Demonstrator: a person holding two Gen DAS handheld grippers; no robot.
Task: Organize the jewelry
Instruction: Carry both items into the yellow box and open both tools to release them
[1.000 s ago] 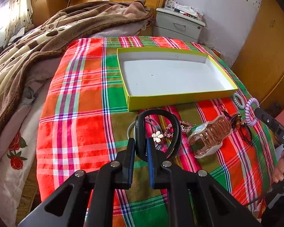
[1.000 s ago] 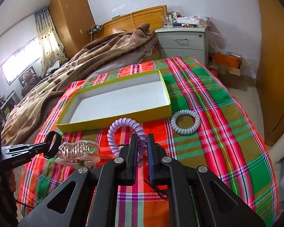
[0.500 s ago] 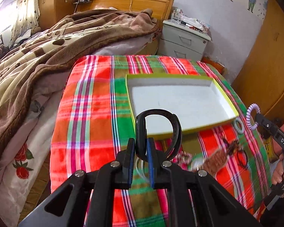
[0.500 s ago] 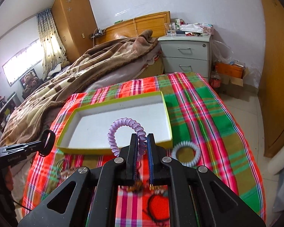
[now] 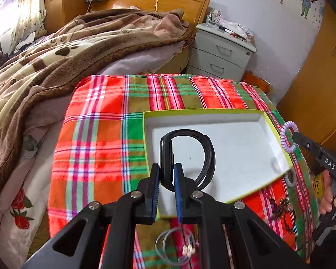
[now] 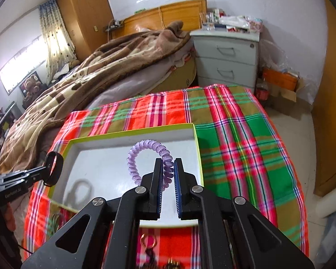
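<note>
Plaid cloth (image 5: 96, 148) covers the bed; one shallow yellow-rimmed box (image 5: 253, 114) sits on it. Our left tongs (image 5: 166, 172) pinch one black band (image 5: 203, 154) above the box floor. Our right tongs (image 6: 168, 172) grip one purple coil tie (image 6: 145, 145) over the box. One pale coil tie (image 5: 290, 178) lies beside the box.

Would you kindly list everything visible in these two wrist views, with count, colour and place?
Tray: one, yellow-green rim, white inside, on cloth.
Black band: one, in left gripper, over tray.
Purple coil tie: one, in right gripper, over tray.
White coil tie: one, on cloth beside tray.
Silver bangles: silver, count unclear, cloth near edge.
Plaid cloth: one, red-green.
Blanket: one, brown, on bed.
Nightstand: one, grey.
Left gripper: black, shut.
Right gripper: black, shut.
</note>
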